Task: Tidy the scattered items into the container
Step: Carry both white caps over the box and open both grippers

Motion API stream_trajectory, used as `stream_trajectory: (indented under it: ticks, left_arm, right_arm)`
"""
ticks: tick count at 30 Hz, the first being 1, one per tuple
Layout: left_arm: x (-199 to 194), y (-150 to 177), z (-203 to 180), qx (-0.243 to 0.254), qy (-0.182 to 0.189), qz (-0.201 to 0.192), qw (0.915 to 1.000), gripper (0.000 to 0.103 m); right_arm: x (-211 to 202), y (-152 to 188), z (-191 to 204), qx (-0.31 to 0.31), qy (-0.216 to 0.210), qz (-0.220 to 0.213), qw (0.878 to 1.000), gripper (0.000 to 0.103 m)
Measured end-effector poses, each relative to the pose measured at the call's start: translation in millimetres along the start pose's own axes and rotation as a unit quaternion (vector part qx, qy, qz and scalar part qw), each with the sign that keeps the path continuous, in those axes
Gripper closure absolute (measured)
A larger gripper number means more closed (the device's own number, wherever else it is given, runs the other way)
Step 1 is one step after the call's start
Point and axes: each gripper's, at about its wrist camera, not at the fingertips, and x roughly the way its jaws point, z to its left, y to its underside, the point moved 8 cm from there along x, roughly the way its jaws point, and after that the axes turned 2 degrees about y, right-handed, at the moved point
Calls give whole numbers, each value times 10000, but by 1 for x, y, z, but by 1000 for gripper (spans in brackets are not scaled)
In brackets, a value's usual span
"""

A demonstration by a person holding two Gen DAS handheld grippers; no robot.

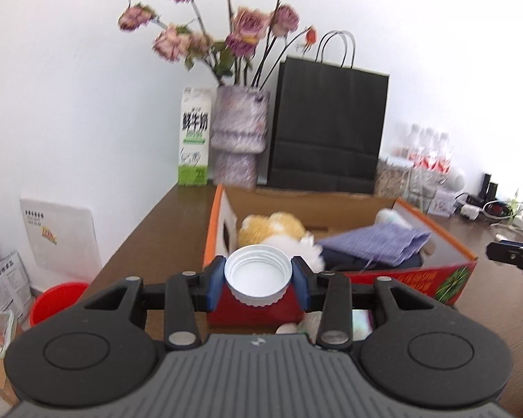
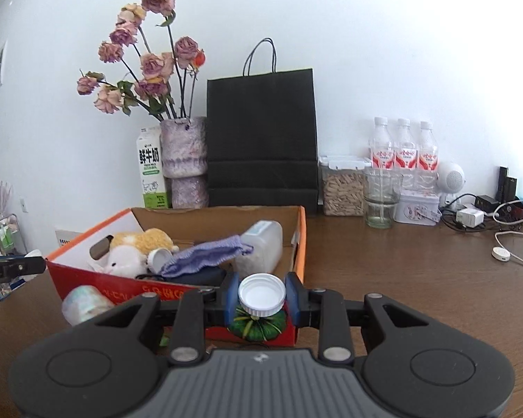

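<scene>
Left gripper [image 1: 258, 277] pinches a wide cap [image 1: 258, 275]; right gripper [image 2: 261, 296] pinches a small cap [image 2: 261, 294]. Risk: either rim grip (shallow) slips, dropping short of the box's [image 2: 298, 244] near edge.

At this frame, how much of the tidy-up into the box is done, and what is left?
Done: the cardboard box already holds a plush toy, a purple cloth and a plastic jar.
In hand: the left gripper and the right gripper each clamp a white cap.
Left: both caps are not yet dropped in; a small green pumpkin and a pale roll sit outside the box.
</scene>
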Motion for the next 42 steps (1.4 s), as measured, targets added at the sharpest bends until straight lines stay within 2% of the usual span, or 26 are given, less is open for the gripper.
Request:
stream_trajectory:
  ticks: [6, 11, 16, 21, 31, 42]
  left_arm:
    - [-1, -40, -32, 183, 219, -354, 9990, 63]
    - [13, -58, -54, 182, 386, -524, 9977, 63]
    - [50, -49, -56, -84, 278, -293, 9991, 62]
    - [78, -38, -52, -82, 118, -97, 9999, 62]
    - [86, -23, -49, 41, 15, 29, 10000, 63]
    - [88, -19, -52, 146, -27, 49, 9999, 62]
  right_arm:
    - [-1, -34, 20, -163, -178, -266, 9994, 76]
    - [9, -57, 36, -215, -295, -398, 9985, 76]
    - [36, -59, 46, -126, -309, -350, 9988, 76]
    - [67, -44, 46, -192, -227, -31, 9996, 76]
    - [84, -25, 30, -83, 13, 150, 9999, 76]
    - [83, -24, 32, -138, 0, 129, 9998, 76]
